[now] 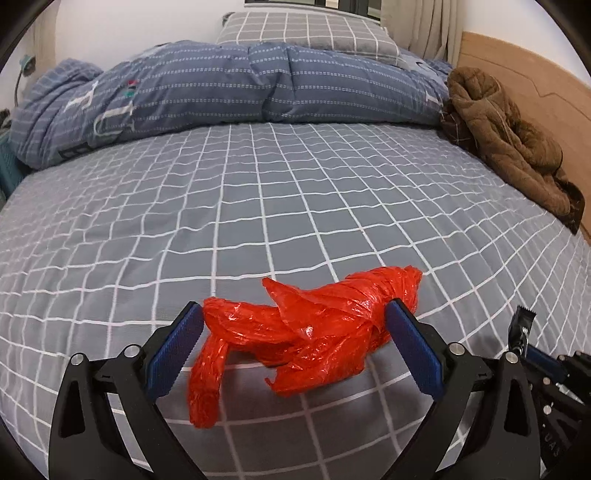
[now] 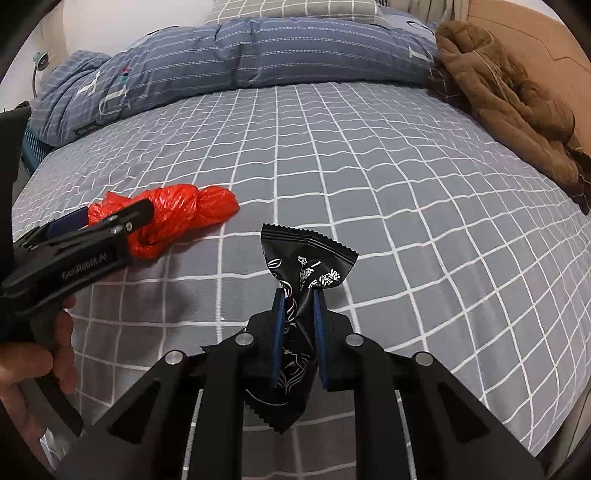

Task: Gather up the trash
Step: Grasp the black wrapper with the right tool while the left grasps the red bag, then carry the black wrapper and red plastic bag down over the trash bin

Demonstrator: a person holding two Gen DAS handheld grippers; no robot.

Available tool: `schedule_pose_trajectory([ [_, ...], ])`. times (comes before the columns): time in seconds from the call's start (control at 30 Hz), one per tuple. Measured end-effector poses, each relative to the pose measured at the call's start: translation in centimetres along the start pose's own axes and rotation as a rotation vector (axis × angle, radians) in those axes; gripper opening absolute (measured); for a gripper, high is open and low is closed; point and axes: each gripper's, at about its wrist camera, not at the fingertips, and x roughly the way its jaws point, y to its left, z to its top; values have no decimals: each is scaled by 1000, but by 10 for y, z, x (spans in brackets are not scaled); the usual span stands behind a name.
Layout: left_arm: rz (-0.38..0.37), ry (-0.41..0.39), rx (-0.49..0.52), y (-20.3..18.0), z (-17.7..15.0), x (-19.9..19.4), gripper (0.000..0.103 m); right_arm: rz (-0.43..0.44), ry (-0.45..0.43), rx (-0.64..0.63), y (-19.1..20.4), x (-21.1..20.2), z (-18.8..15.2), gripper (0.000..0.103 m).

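Note:
A crumpled red plastic bag [image 1: 314, 325] lies on the grey checked bedsheet [image 1: 258, 203]. My left gripper [image 1: 293, 304] is open and straddles it, one blue pad at each end of the bag; I cannot tell if the pads touch it. In the right wrist view the red bag [image 2: 184, 206] lies at the left with the left gripper [image 2: 114, 212] over it. My right gripper [image 2: 298, 294] is shut on a black snack wrapper [image 2: 306, 258] with white print, held above the sheet. The wrapper's serrated top [image 1: 522, 317] peeks in at the left view's lower right.
A folded blue striped duvet [image 1: 221, 85] and a checked pillow [image 1: 306, 31] lie at the far end of the bed. A brown fleece jacket [image 1: 506, 136] is heaped along the wooden headboard [image 1: 517, 66] on the right. A person's hand [image 2: 33, 369] holds the left gripper's handle.

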Motion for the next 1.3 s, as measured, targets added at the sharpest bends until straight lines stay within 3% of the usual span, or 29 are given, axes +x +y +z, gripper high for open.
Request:
schedule_pose_trajectory([
  [0.1,-9,22,4,-3,-1,9,75,-2,2,-8,-4,-1,-2,14],
  [0.17,-17,27,6,-5,-2,13,57,-1,4,-13,-4,-1,-3,14],
  [0.37,-18,25,35,-15,-6,16,30,-2,4,-17,-7,-2,-4,14],
  [0.77,-14,-1,-8,-5,-1,-5,26,-6,-22,-28,-4,-7,0,14],
  [1.3,2,-28,-77,30,-24,-82,26,26,-111,-96,34,-45,4,15],
])
